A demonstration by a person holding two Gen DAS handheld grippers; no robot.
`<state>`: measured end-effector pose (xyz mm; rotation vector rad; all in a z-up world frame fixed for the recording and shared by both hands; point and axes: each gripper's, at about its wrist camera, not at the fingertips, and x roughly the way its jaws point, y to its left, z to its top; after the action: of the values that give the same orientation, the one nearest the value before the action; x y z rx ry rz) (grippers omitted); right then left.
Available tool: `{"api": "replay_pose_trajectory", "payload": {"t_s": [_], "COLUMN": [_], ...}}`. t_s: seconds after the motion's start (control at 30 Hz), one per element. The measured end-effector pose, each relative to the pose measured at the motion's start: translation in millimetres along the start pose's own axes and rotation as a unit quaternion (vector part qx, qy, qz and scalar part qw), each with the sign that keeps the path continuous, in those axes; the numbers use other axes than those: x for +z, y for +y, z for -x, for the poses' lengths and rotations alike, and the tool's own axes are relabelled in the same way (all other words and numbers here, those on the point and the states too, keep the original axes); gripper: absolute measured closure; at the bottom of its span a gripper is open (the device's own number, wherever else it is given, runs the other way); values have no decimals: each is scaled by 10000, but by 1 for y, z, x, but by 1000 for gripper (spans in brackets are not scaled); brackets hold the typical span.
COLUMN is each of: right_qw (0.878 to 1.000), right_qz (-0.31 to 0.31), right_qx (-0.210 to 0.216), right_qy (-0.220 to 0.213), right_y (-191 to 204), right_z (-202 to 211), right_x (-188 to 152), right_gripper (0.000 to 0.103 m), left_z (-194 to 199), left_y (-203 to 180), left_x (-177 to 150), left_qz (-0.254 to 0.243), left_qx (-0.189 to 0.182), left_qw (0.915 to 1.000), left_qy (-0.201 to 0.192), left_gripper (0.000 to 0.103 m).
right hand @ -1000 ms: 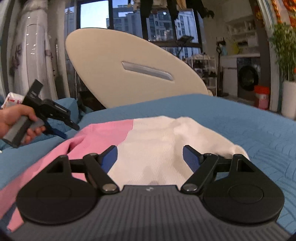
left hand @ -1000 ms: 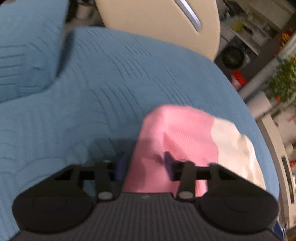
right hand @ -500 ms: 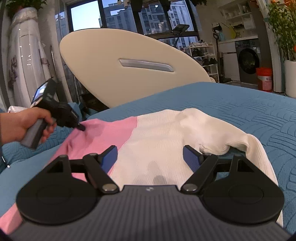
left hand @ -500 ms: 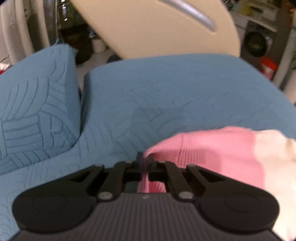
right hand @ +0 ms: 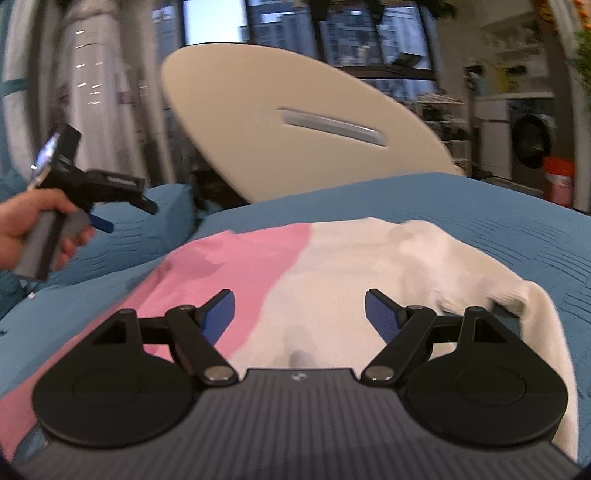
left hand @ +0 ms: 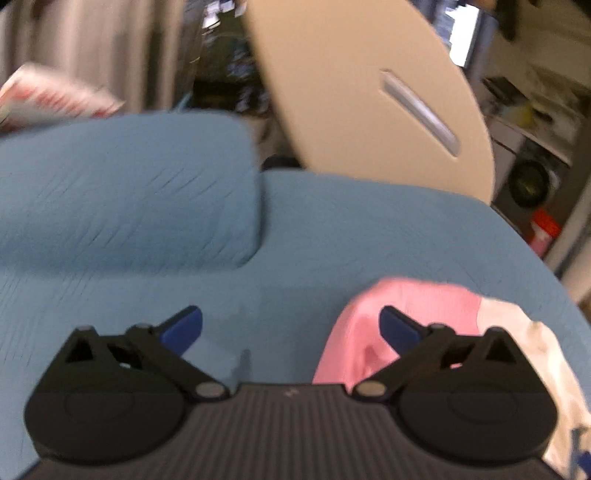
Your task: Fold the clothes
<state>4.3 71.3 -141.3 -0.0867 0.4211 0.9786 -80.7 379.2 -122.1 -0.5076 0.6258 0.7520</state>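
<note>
the pink and white garment [right hand: 332,280] lies spread on our blue bedspread [right hand: 498,206], pink half toward the blue pillow [left hand: 122,192]. our left gripper [left hand: 291,325] has just sprung wide and holds nothing, the pink edge beside its right finger. our right gripper [right hand: 299,308] hovers released over the cloth. a cream headboard [right hand: 288,122] stands behind.

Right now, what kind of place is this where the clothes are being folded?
Probably a home, a living area in a high-rise flat. The pink and white garment lies on a blue quilted cover, a washing machine stands at the back, and the windows show city towers.
</note>
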Motion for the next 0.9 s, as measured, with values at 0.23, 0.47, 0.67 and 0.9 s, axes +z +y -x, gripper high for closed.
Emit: {"api": "replay_pose_trajectory", "payload": {"t_s": [0.23, 0.47, 0.67, 0.9], "right_qw": [9791, 9125, 9270, 9034], "right_qz": [1360, 2751, -332, -2510], "right_qx": [1512, 2961, 2774, 2263], "right_qy": [100, 628, 2503, 2642], "right_y": [53, 142, 141, 140], "right_z": [17, 53, 8, 0], "right_x": [-13, -44, -46, -64], "right_gripper": [23, 24, 43, 43], "left_z": [34, 20, 13, 13], "left_y": [13, 42, 34, 33], "left_x": [-85, -92, -90, -101], "left_qz": [-812, 36, -395, -308], "left_qx": [72, 73, 271, 203], "left_qw": [9947, 9915, 9894, 9903], "left_qy": [629, 1301, 1370, 1341], "left_gripper": [0, 0, 0, 0]}}
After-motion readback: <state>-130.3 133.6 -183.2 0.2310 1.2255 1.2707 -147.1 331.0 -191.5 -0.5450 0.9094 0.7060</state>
